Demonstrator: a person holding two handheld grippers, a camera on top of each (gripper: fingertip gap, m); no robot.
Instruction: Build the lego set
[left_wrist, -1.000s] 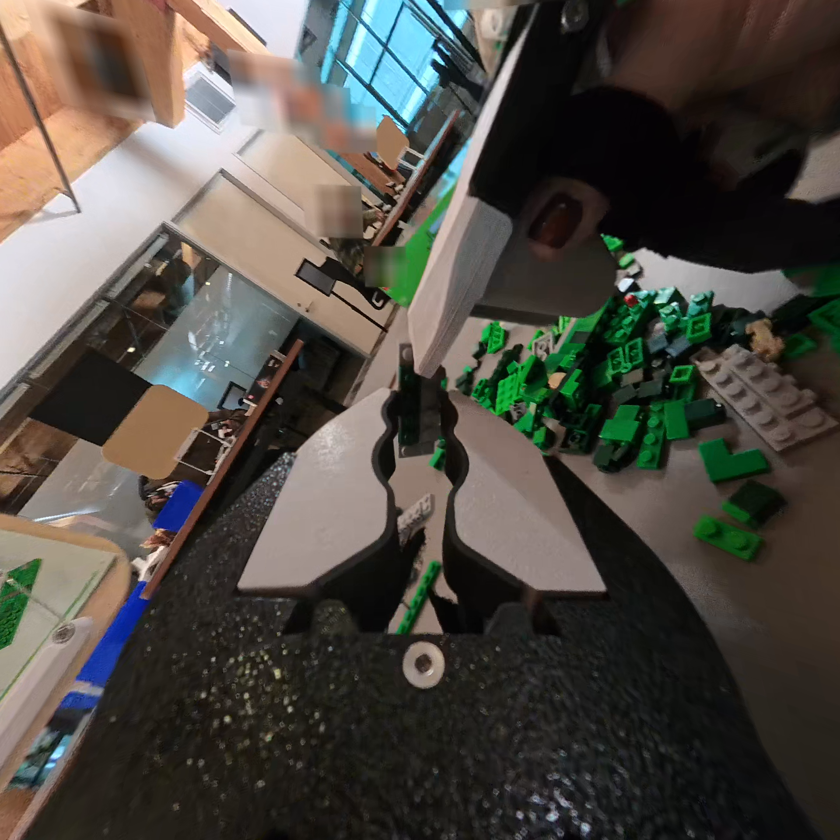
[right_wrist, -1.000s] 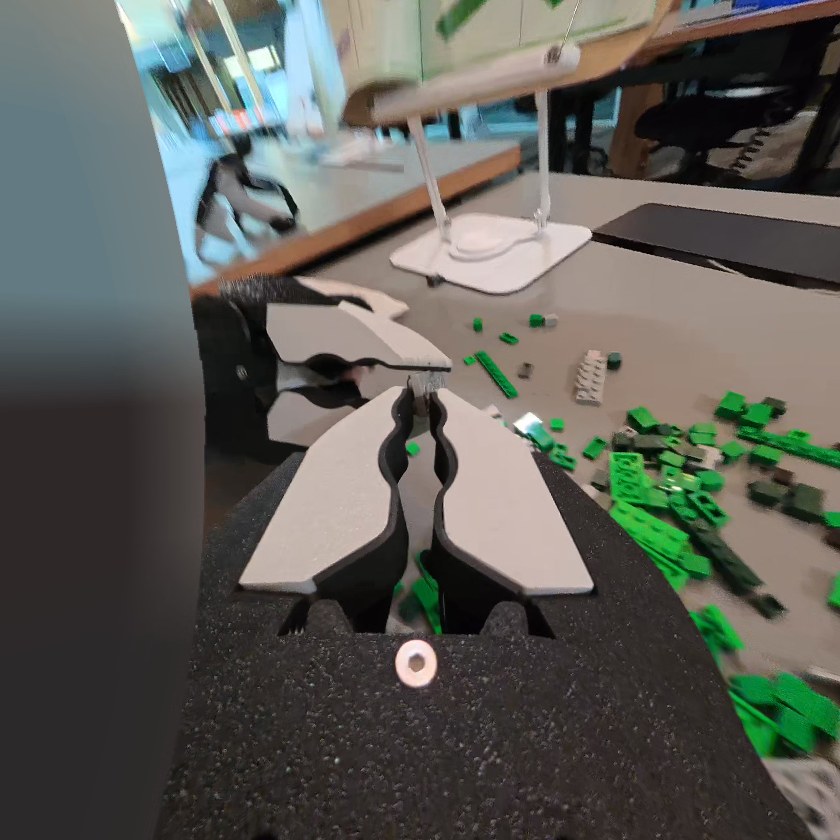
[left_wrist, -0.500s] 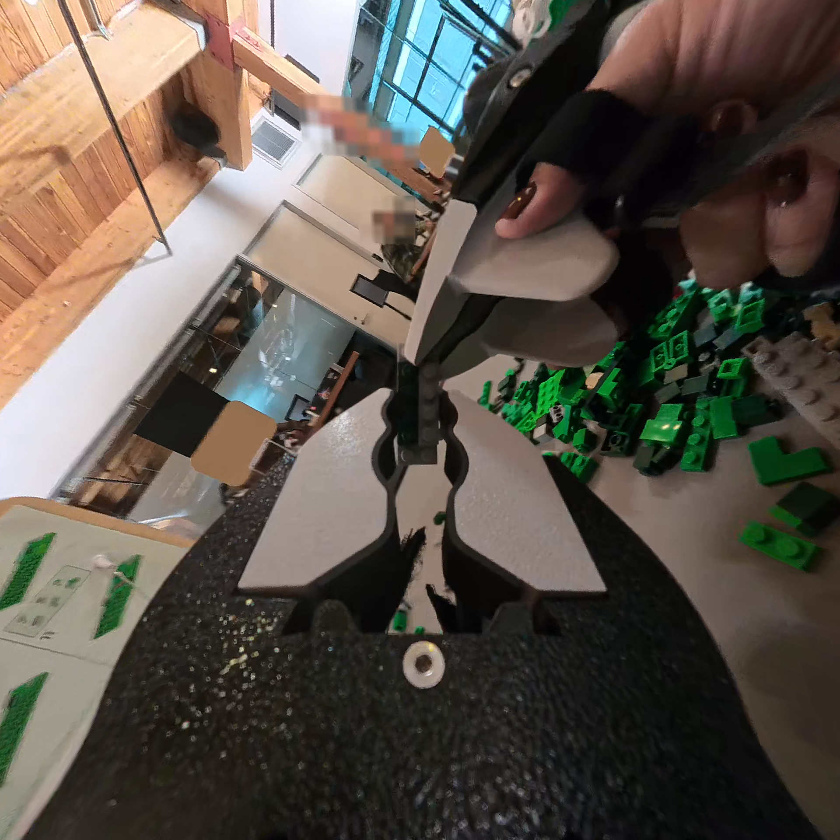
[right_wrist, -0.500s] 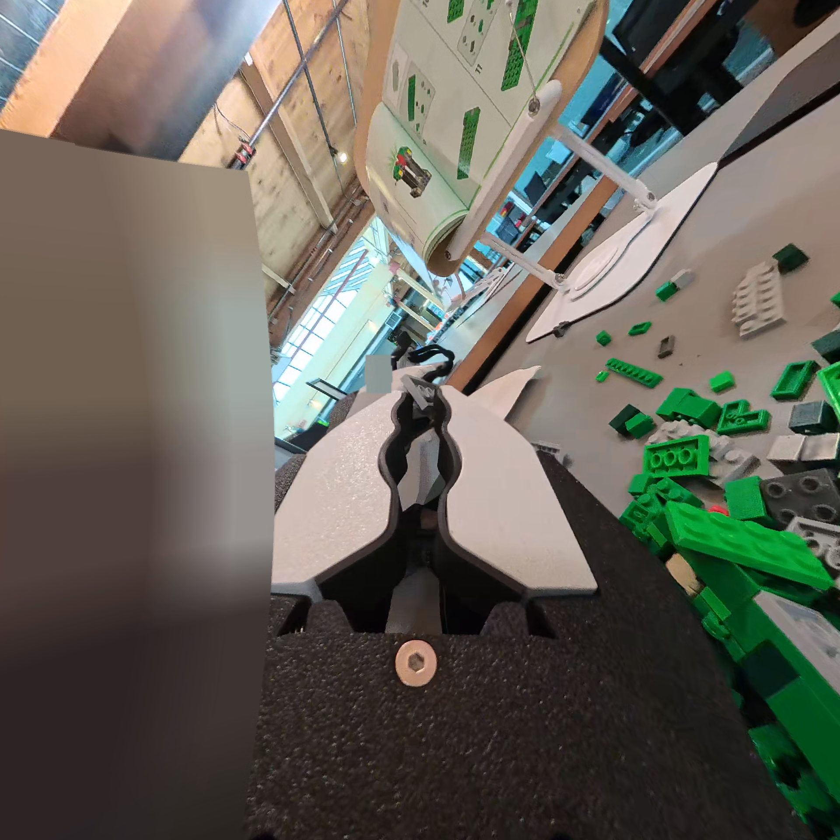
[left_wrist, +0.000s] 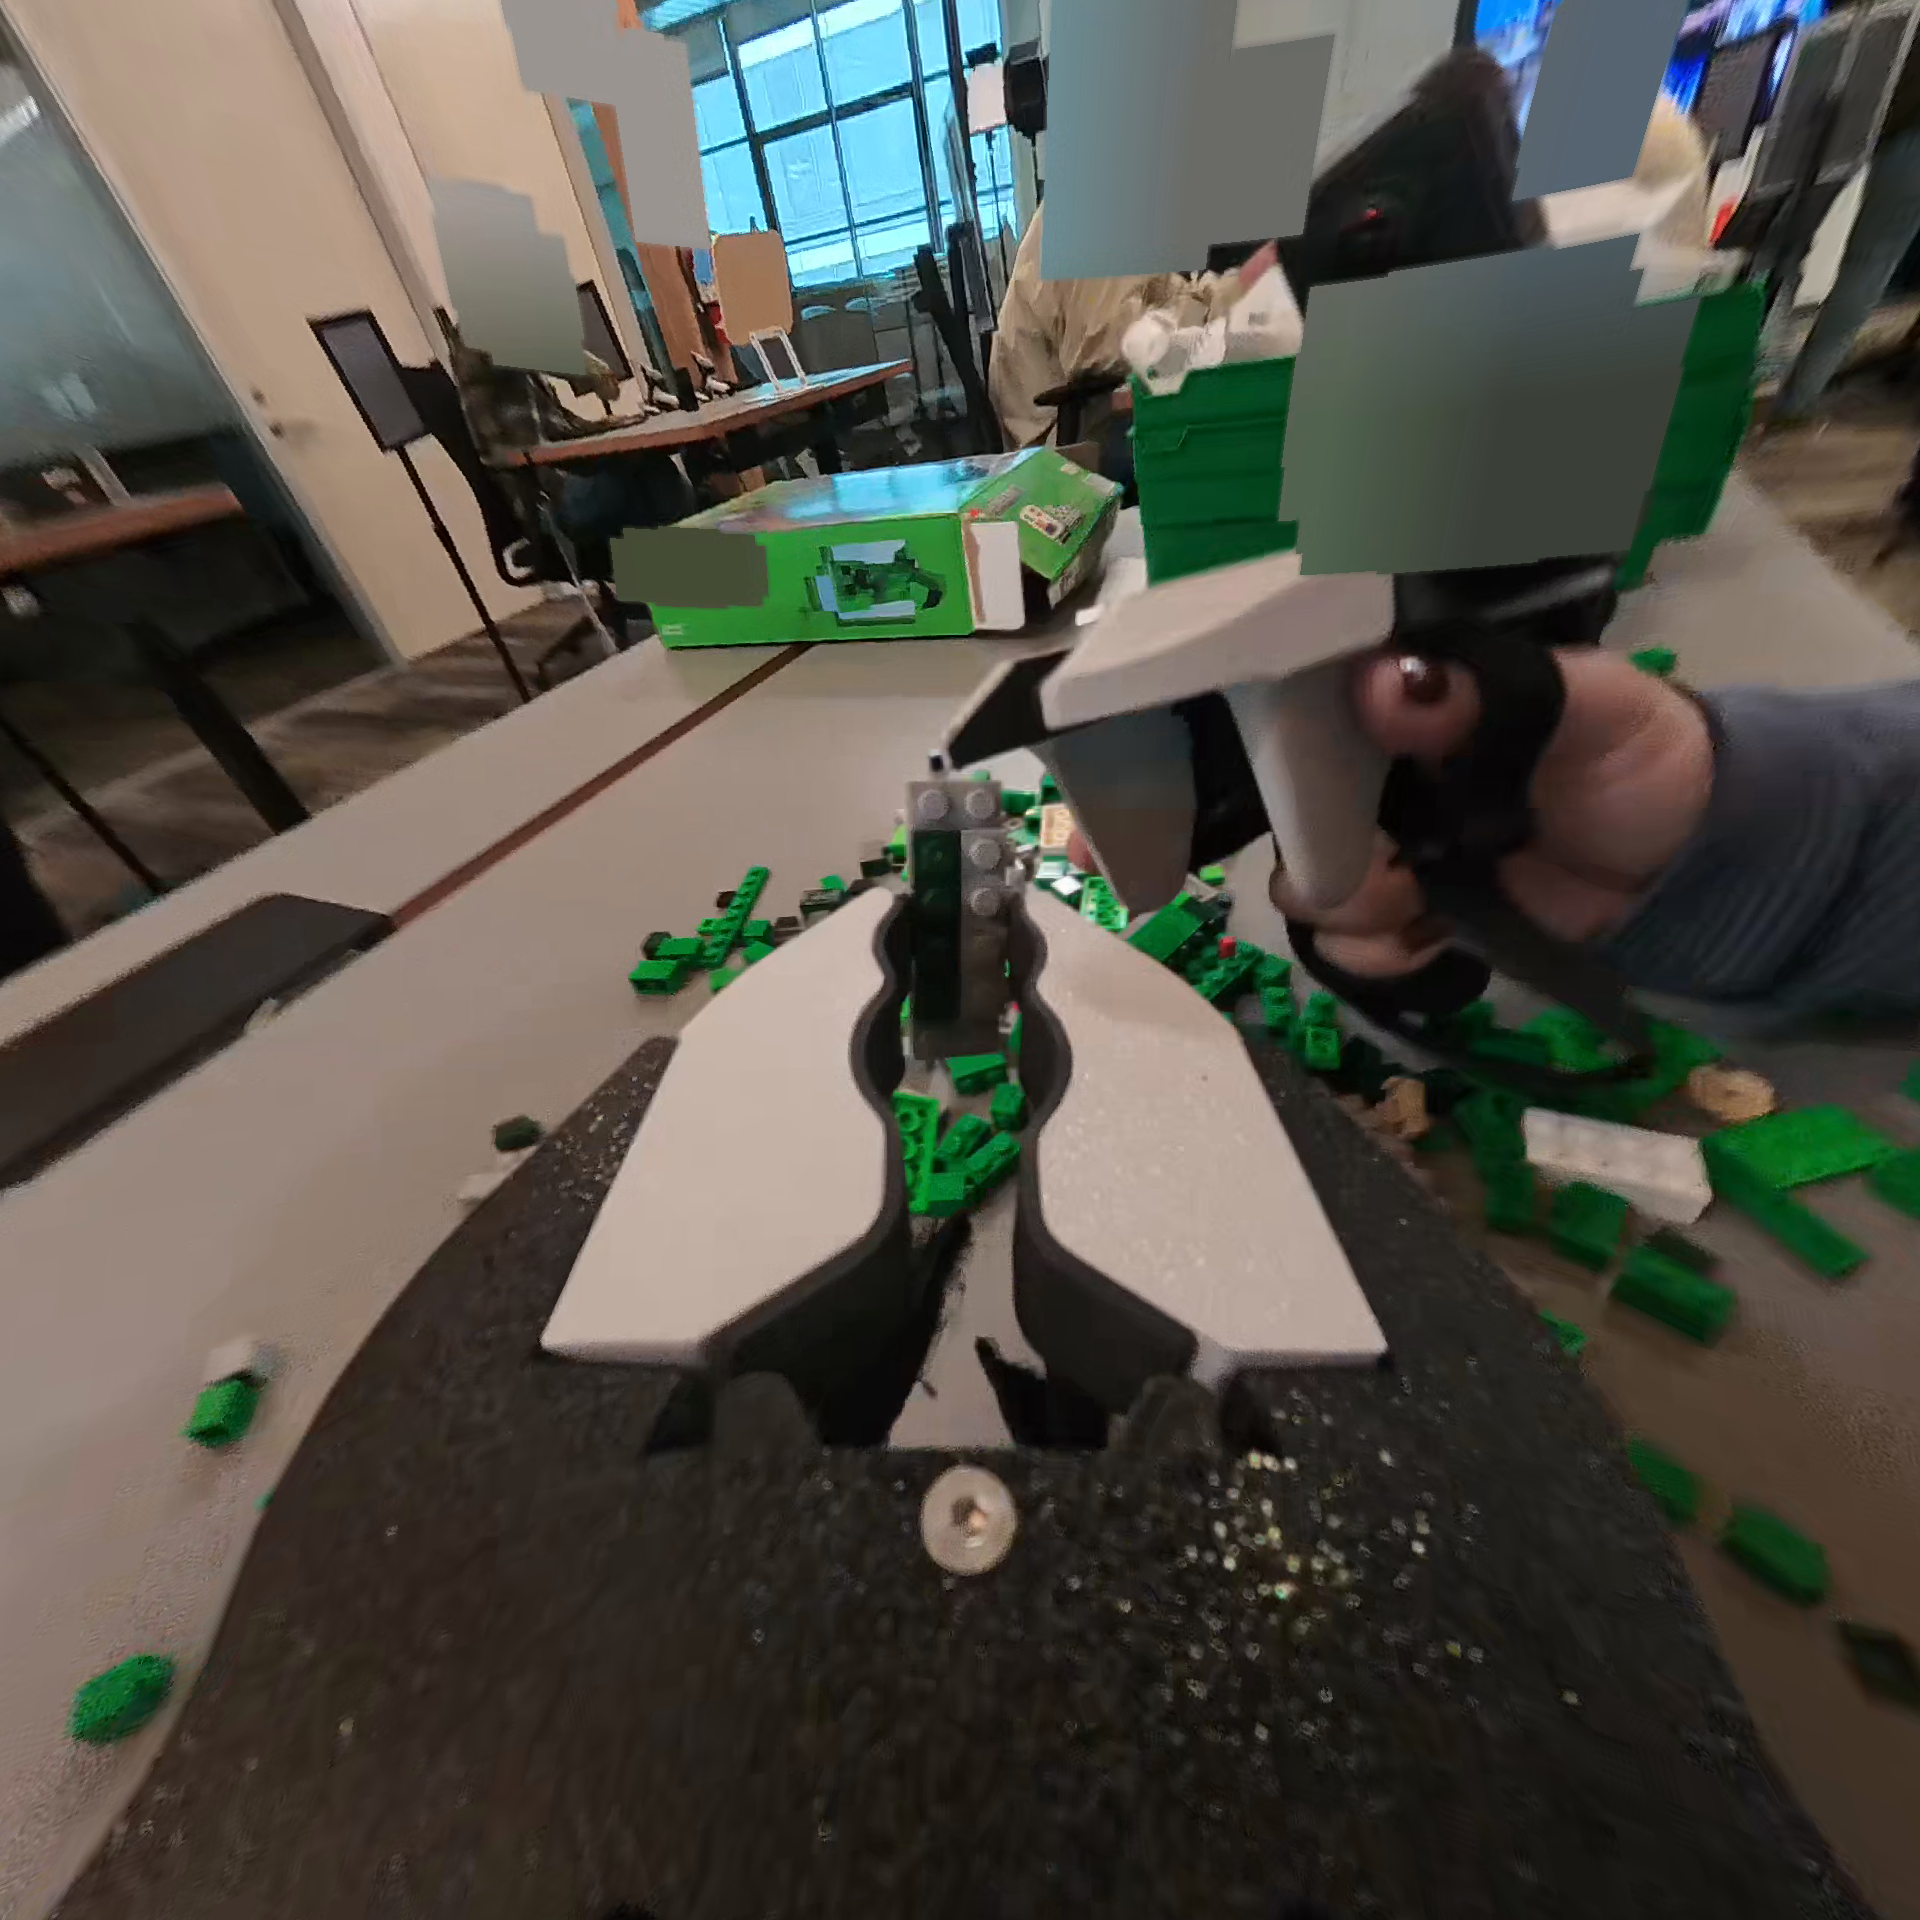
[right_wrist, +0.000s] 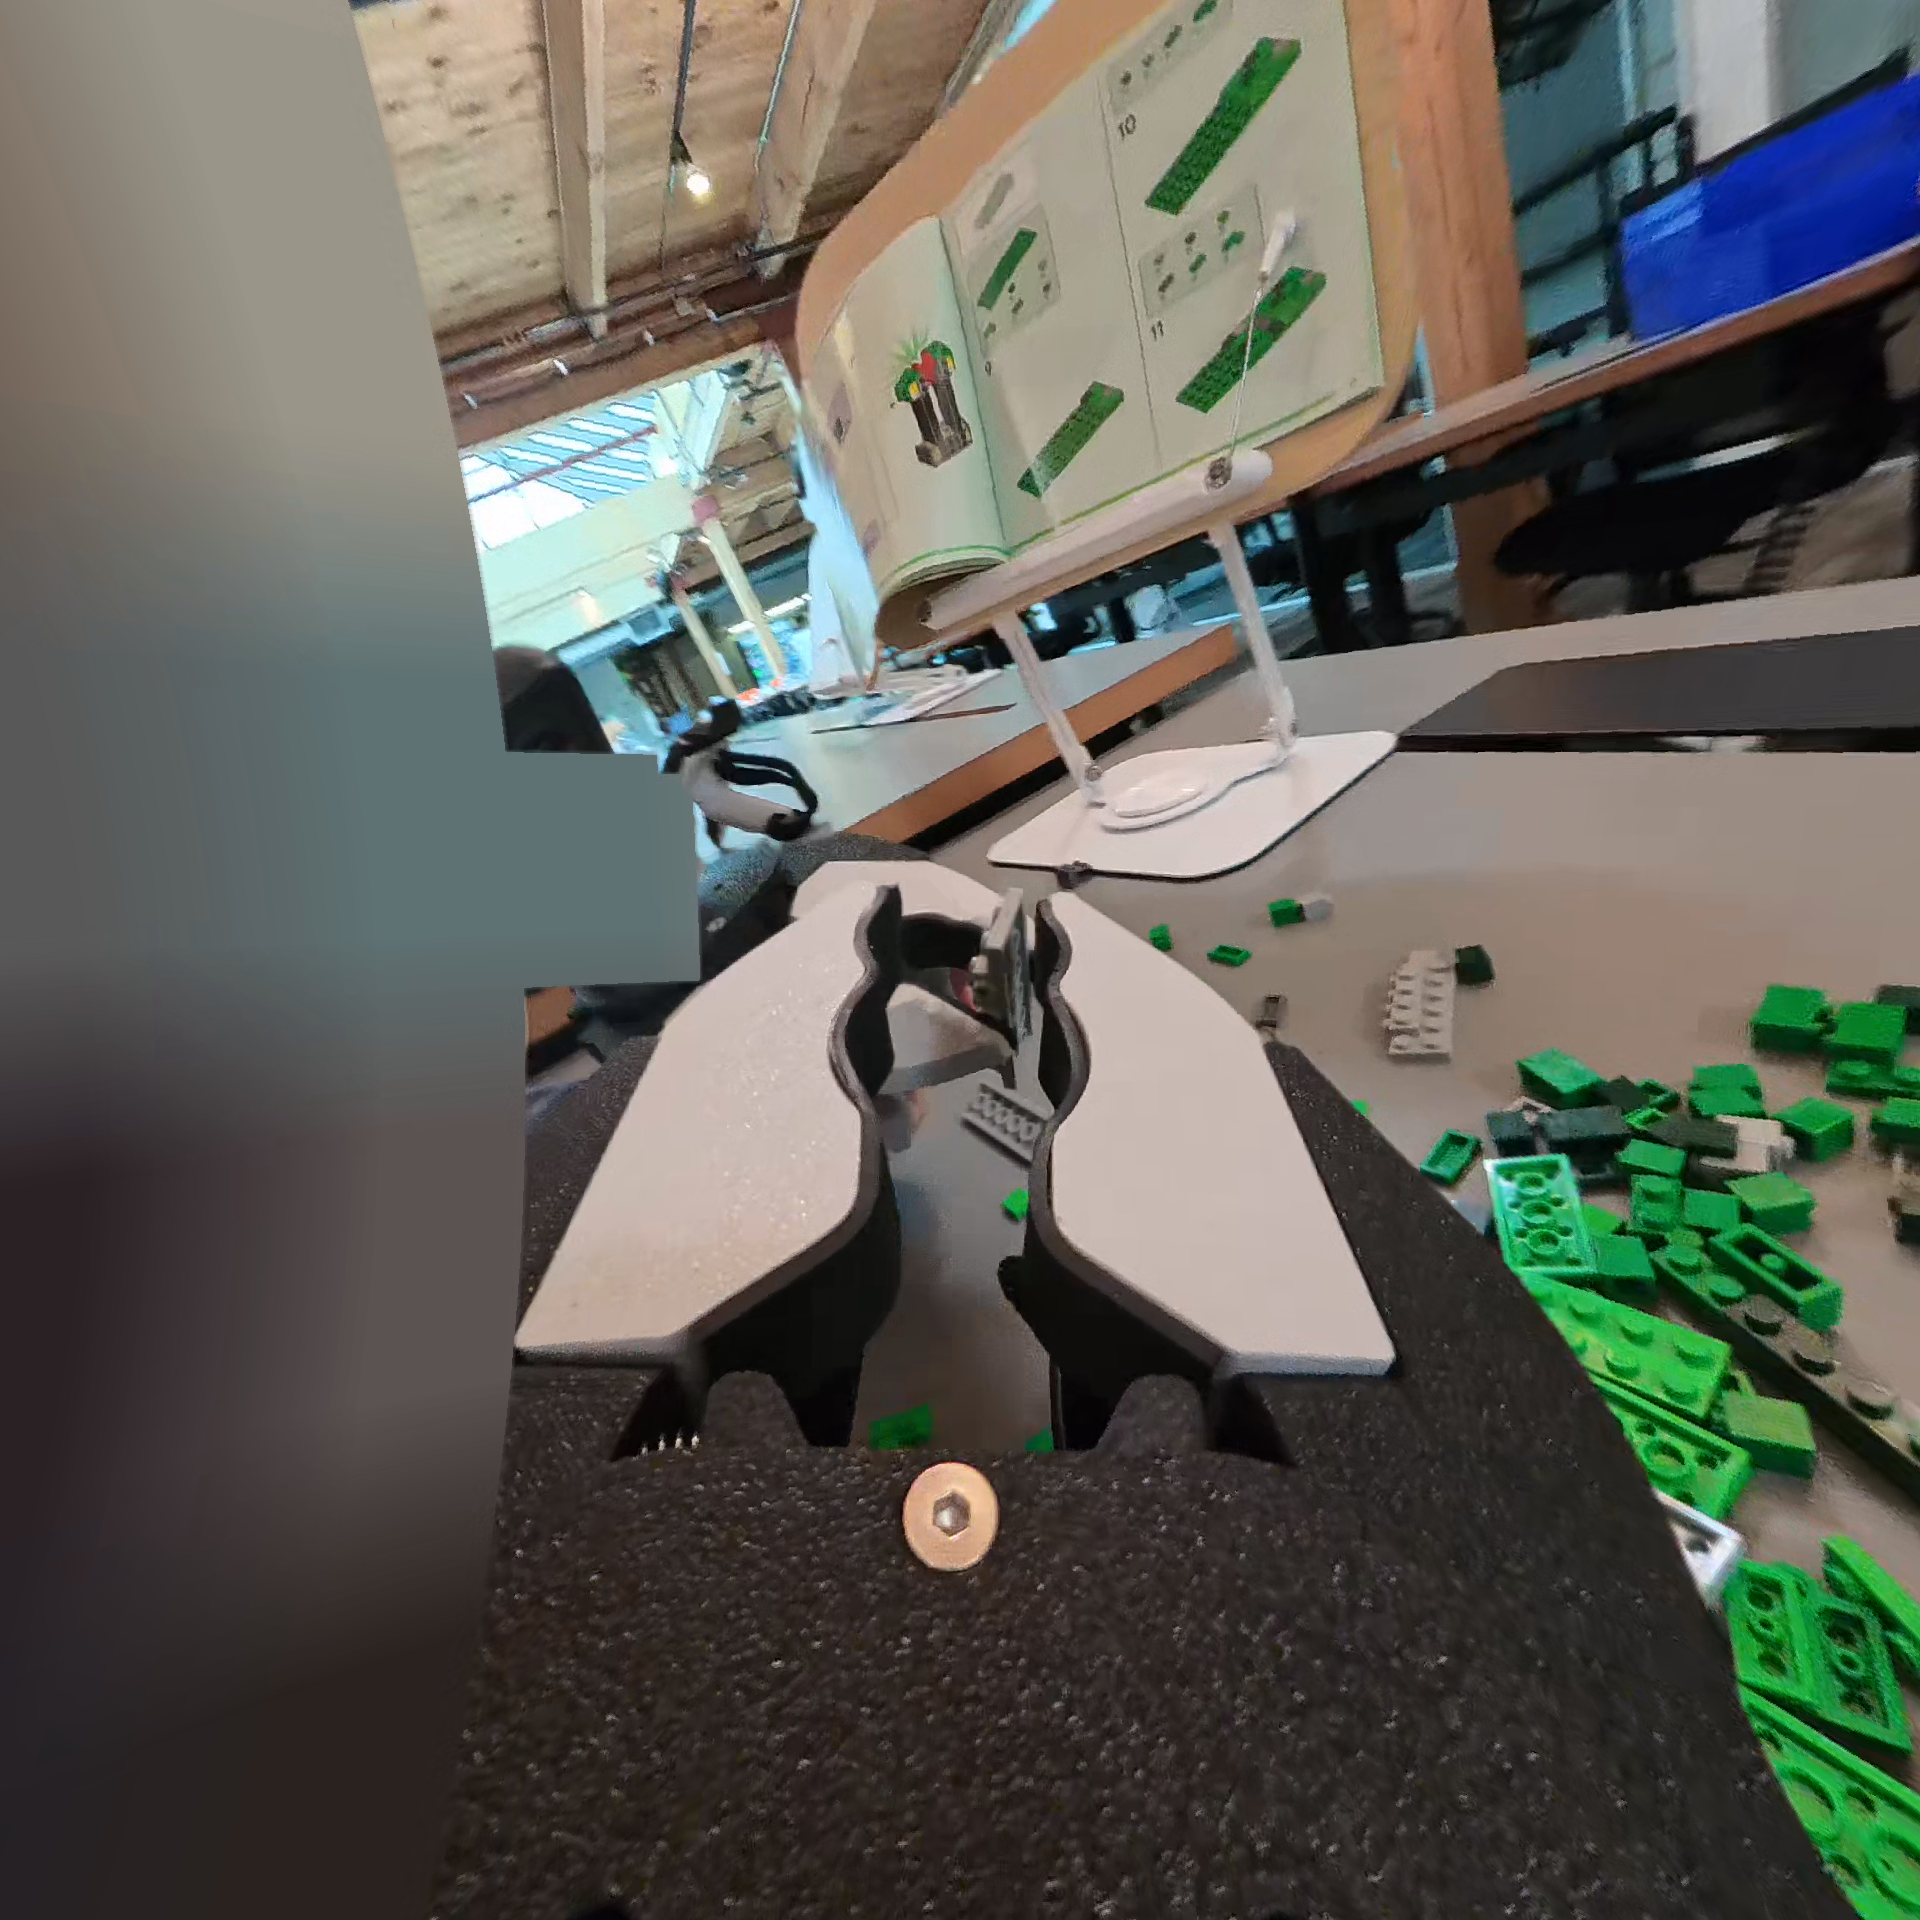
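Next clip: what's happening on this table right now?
A person is building a lego set with two tools. The left hand-held gripper is shut on a small grey and dark green assembly, held up above the table. The right hand-held gripper is open, its tips near that assembly. Loose green bricks lie scattered, and an instruction booklet stands open on a stand.

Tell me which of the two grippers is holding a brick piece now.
The left gripper: it clamps a grey-and-dark-green plate. The right gripper is open.

Bright and dark green bricks (left_wrist: 956, 1153) litter the pale grey bench (left_wrist: 312, 1143), beside a grey-and-dark-green stack (left_wrist: 958, 914) and a green box (left_wrist: 862, 566).
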